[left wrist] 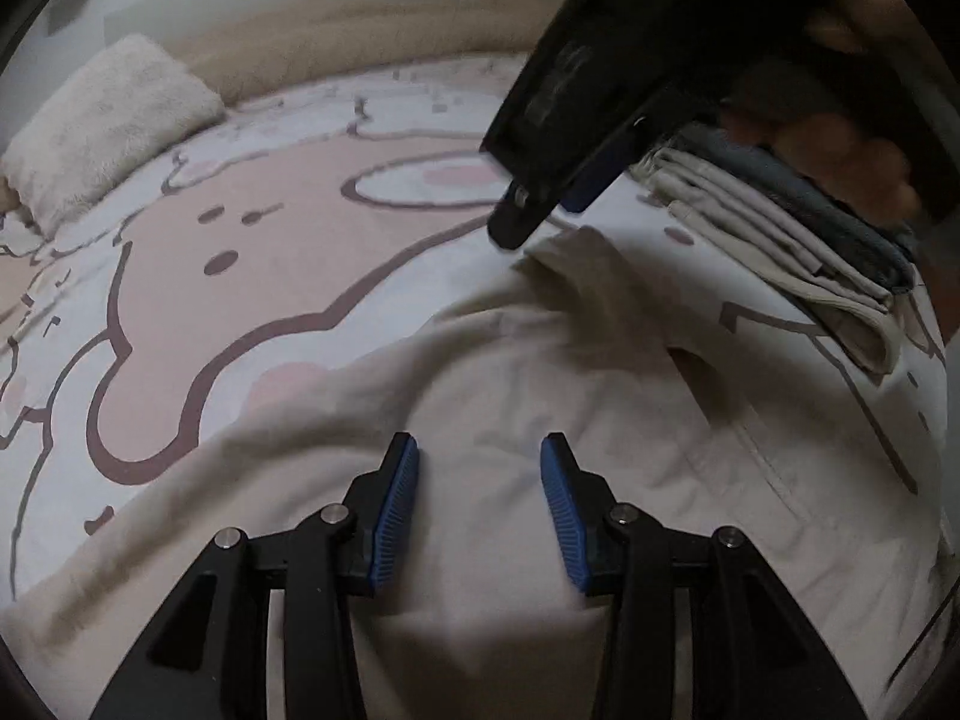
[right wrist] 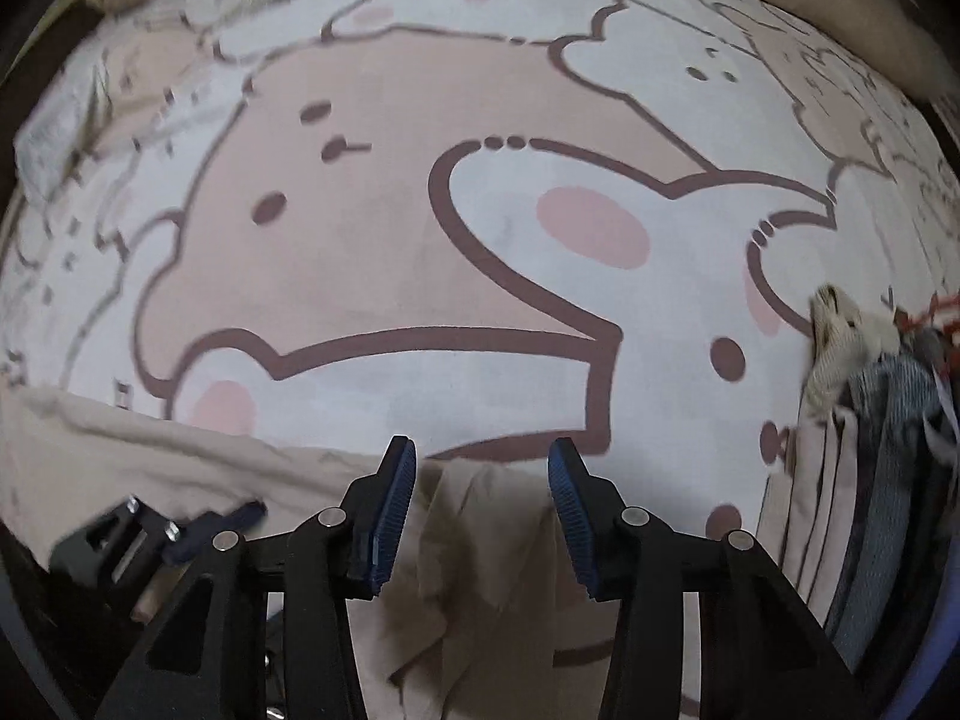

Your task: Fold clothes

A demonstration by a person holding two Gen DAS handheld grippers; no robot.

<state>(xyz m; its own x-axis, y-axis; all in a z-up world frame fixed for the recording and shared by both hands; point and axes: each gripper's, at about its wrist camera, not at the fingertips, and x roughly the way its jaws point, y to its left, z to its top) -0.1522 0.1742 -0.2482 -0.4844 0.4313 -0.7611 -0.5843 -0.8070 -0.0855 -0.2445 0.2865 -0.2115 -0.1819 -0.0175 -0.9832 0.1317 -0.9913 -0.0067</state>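
Observation:
A beige garment (left wrist: 540,420) lies spread and wrinkled on the bed. My left gripper (left wrist: 480,450) hovers over its middle, open, with nothing between its blue pads (left wrist: 399,510). Farther off, a hand holds my right gripper (left wrist: 540,216) just above a raised corner of the garment (left wrist: 576,240). In the right wrist view that beige flap (right wrist: 480,540) lies under and between the fingers of my right gripper (right wrist: 483,450). The jaws stand apart and the pads (right wrist: 393,510) do not press on it. My left gripper (right wrist: 228,522) shows at the lower left over the cloth.
The bed sheet (left wrist: 240,240) carries a pink and white cartoon bear print. A stack of folded clothes (left wrist: 780,240) sits at the right, also the stack of folded clothes (right wrist: 870,450). A fluffy white pillow (left wrist: 108,126) lies at the far left by a beige headboard (left wrist: 360,30).

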